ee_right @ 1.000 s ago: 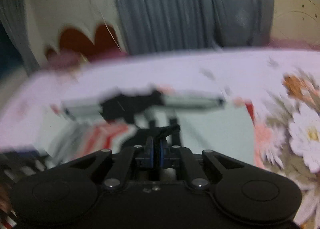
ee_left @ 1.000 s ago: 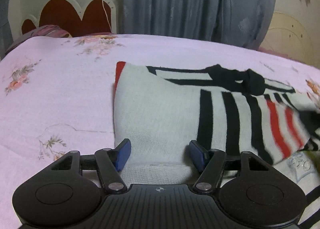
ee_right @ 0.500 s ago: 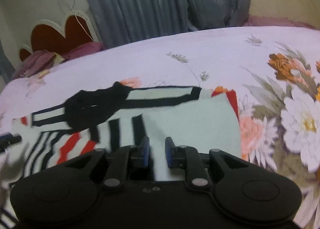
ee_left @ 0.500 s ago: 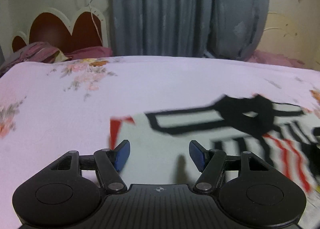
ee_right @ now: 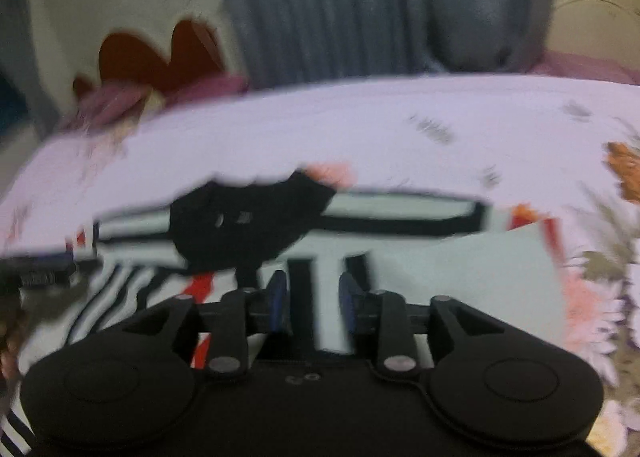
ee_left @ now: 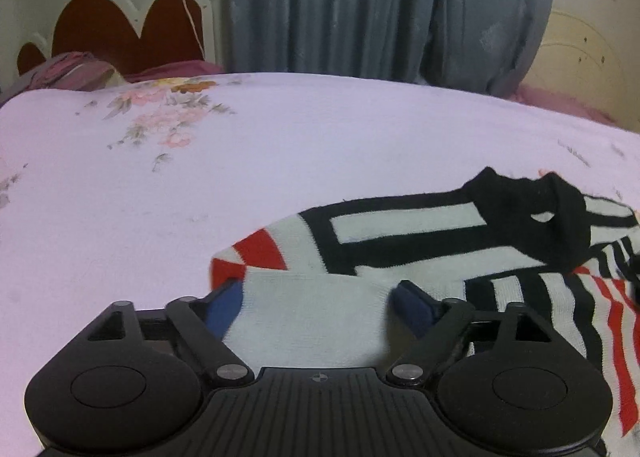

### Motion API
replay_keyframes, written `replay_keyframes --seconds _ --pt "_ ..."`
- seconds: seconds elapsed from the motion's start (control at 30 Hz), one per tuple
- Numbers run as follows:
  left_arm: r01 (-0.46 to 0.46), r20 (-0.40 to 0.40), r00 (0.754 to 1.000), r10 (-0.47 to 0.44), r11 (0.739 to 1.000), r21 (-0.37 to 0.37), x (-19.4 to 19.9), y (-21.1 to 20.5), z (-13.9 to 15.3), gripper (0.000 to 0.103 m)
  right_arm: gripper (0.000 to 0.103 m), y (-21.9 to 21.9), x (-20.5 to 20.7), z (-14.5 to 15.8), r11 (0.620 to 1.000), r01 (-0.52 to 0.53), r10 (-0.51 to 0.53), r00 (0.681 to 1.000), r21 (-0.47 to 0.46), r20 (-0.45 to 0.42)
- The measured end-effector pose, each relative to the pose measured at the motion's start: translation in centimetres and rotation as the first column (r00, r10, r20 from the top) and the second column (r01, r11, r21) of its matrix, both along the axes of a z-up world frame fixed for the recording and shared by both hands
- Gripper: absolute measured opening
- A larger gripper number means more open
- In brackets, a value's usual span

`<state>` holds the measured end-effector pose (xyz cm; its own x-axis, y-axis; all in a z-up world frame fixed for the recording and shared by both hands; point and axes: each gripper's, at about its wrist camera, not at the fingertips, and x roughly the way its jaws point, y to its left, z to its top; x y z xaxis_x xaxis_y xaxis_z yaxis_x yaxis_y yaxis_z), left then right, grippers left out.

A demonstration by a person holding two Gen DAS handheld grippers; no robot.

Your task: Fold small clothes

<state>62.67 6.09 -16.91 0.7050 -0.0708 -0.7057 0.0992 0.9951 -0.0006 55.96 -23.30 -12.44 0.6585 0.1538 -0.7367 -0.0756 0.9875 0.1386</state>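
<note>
A small knit sweater (ee_left: 400, 233), white with black and red stripes and a black collar (ee_left: 520, 201), lies flat on the lilac floral bedsheet (ee_left: 280, 145). My left gripper (ee_left: 318, 305) hangs low over its folded white left end. Its jaws are opening, and the white fabric lies between the blue pads (ee_left: 224, 305) without being pinched. In the blurred right wrist view, the sweater (ee_right: 460, 265) has a pale folded panel on the right. My right gripper (ee_right: 313, 299) is over the striped middle. Its jaws are opening and hold nothing.
A red headboard with a cream border (ee_left: 120, 29) and pink pillows (ee_left: 72, 69) stand at the far left. A grey curtain (ee_left: 380, 5) hangs behind the bed. Bare sheet stretches left of and beyond the sweater.
My right gripper went from shut to parted and let go of the dark fabric. My left jaws spread wider, and the sweater now sits further right in that view.
</note>
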Motion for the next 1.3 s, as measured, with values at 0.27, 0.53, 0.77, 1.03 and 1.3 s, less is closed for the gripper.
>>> replay_keyframes --seconds 0.27,0.53,0.77,1.03,1.3 --pt "0.104 0.11 0.989 -0.1 0.994 -0.029 -6.5 -5.0 3.8 0.084 0.026 4.1 -0.9 1.5 0.995 -0.102 0.103 0.992 -0.004 0.07" --pt "0.107 0.059 0.993 -0.107 0.994 -0.004 -8.4 -5.3 0.2 0.084 0.0 7.0 -0.1 -1.1 0.977 -0.166 0.165 0.986 -0.131 -0.018" --pt "0.079 0.067 0.995 -0.079 0.997 0.003 -9.5 -4.6 1.4 0.084 0.02 5.8 -0.5 0.2 0.985 -0.13 0.131 0.991 -0.112 0.005" --pt "0.08 0.062 0.995 -0.082 0.996 0.03 -12.8 -3.4 0.2 0.084 0.021 3.2 -5.0 -1.0 0.984 -0.125 0.126 0.992 -0.127 -0.005" --pt "0.06 0.092 0.994 -0.064 0.997 0.047 -15.3 -4.8 0.8 0.084 0.025 3.6 -7.6 1.2 0.982 -0.144 0.15 0.988 -0.12 0.047"
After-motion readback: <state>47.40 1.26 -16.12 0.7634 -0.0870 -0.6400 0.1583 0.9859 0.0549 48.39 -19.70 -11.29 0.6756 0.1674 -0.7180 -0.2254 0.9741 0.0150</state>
